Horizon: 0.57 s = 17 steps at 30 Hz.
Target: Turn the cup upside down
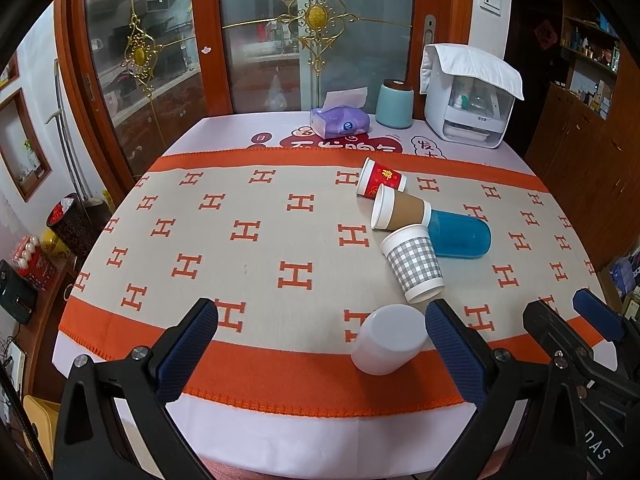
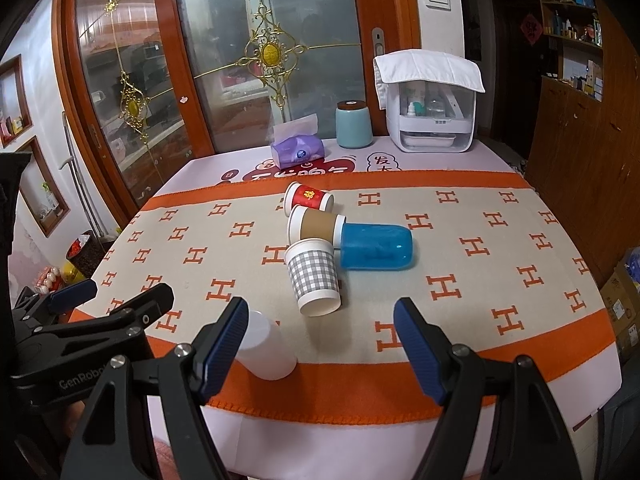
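A white plastic cup stands upside down on the orange border of the tablecloth near the front edge. Behind it lie several cups on their sides: a grey checked paper cup, a brown-sleeved paper cup, a red paper cup and a blue plastic cup. My left gripper is open and empty, with the white cup between its fingers near the right one. My right gripper is open and empty, just right of the white cup.
A purple tissue pack, a teal canister and a white appliance under a cloth stand at the table's far edge. Glass doors lie behind. A wooden cabinet is at the right.
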Tool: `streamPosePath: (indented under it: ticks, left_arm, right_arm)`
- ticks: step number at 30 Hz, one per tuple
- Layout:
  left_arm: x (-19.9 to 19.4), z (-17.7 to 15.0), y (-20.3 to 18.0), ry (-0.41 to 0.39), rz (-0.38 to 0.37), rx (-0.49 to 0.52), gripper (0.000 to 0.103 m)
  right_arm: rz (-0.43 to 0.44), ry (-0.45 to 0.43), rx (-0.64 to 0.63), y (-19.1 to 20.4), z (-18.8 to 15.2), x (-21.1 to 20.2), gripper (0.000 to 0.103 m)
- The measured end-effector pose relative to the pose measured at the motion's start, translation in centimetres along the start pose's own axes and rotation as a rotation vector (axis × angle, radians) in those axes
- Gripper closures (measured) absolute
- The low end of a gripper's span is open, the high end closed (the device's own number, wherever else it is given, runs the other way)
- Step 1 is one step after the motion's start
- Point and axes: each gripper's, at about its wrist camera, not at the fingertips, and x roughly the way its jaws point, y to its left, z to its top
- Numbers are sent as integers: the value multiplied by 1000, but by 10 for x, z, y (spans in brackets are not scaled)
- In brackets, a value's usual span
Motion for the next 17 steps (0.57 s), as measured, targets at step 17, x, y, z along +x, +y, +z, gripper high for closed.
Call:
streamPosePath:
  ticks: [17]
  left_arm:
    - [-1,1,0,6,3,3,1]
  right_arm:
    - [1,11,9,11,-8,2,27]
